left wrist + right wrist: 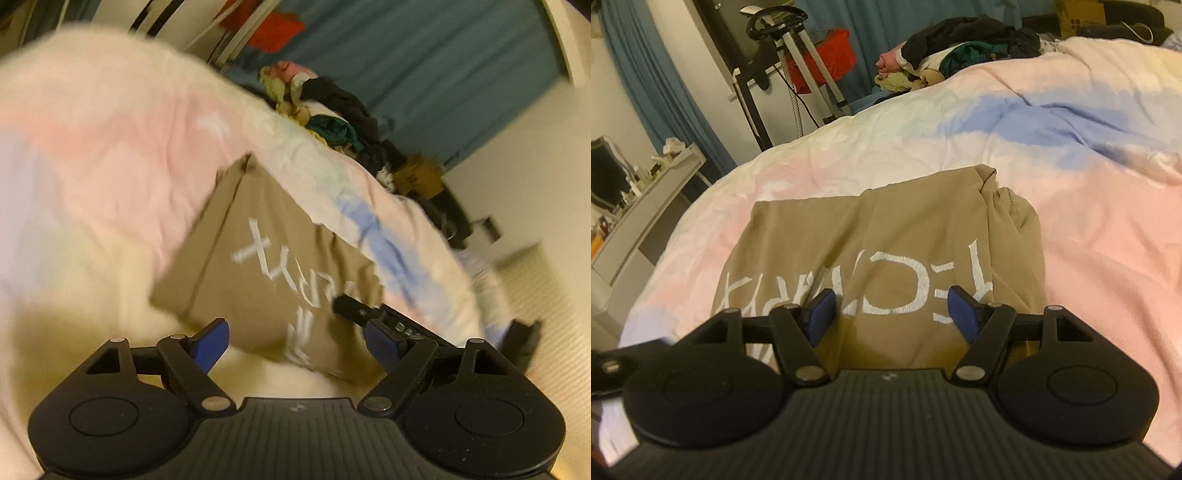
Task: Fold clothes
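Pastel bedspread (1089, 229) bears a folded tan shirt (886, 229), white lettering up; both tongs released.

1 tan garment (871, 236), ~1 clothes pile (960, 48)

Dim warm yellowish indoor light, left wrist view smeared by heavy motion blur across the bedcover (110, 155) and tan garment (266, 258), right wrist view sharper, fisheye bending at edges, dark corners, soft shadow under gripper bodies.
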### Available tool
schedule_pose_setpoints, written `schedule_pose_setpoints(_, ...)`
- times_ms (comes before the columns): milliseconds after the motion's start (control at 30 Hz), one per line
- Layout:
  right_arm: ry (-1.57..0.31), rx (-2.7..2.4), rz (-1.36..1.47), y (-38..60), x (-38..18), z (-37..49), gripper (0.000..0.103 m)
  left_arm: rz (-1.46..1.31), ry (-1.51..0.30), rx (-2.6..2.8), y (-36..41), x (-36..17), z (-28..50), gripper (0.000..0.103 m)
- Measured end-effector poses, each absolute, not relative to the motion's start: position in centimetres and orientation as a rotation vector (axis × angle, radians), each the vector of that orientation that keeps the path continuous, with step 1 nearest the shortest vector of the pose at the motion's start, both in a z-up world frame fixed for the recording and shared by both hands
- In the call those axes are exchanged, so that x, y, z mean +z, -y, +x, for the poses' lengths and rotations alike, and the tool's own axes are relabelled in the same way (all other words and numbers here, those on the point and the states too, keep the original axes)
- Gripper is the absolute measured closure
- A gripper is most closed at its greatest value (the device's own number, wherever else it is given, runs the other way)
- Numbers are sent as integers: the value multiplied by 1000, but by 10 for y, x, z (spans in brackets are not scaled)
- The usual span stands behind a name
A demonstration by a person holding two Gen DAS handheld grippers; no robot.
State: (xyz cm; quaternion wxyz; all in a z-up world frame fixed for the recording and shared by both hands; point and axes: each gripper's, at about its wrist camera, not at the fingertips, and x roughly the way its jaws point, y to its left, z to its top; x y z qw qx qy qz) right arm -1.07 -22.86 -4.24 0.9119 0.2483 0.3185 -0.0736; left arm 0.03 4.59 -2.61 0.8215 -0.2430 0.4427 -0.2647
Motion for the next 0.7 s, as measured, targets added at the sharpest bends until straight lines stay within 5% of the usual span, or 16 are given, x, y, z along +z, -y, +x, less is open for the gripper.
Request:
schedule_pose_setpoints(300, -647, -170, 543, 230, -42, -12, 34, -788, -1103, -428, -38, -89, 44, 24)
schedule_pose_setpoints(533, -598, -129, 764, 242, -28, -31, 31, -899, -1020, -389, -52, -87, 48, 65)
schedule_pose_setpoints(633, -583, 45, 1004, 236, -31, -44, 14, -898, -982, -408, -53, -80, 43, 75)
schedule_pose_setpoints(700, -617, 113, 1099, 226, -40, -47, 15, -898, -958, -424, -52, -74, 43, 78)
